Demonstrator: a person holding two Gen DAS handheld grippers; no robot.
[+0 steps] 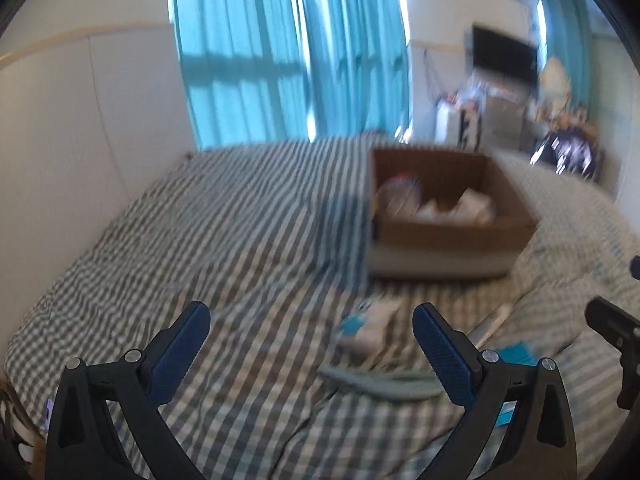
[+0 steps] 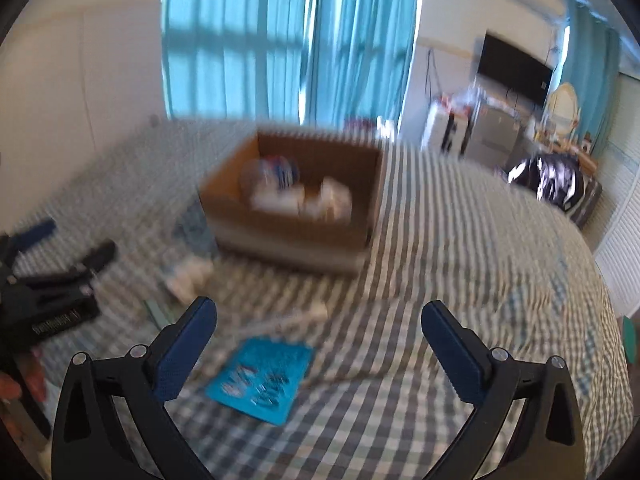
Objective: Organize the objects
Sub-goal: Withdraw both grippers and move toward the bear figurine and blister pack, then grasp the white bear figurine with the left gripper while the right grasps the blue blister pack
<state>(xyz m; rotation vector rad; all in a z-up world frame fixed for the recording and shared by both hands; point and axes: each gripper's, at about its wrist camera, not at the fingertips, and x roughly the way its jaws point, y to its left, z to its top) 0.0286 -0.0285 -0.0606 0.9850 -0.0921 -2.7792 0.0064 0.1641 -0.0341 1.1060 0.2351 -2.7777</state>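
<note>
I am holding the left hand-held gripper (image 1: 311,326) and right hand-held gripper (image 2: 319,322) spread wide and empty above the bed (image 2: 460,280). The cardboard box (image 2: 296,236), far centre, is already holding a few blurred items. I judge the task partly done: a teal packet (image 2: 262,376), near centre, a white-and-blue item (image 1: 366,326) and a grey-green piece (image 1: 380,382) are lying outside, unobstructed.

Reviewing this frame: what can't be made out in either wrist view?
- Contents of the cardboard box: motion blur in both views; only white shapes and a roundish item show.
- Print on the teal packet: blurred, right view.
- White-and-blue item and grey-green object between the left gripper fingers: smeared, unidentifiable.
- Right gripper: empty.
</note>
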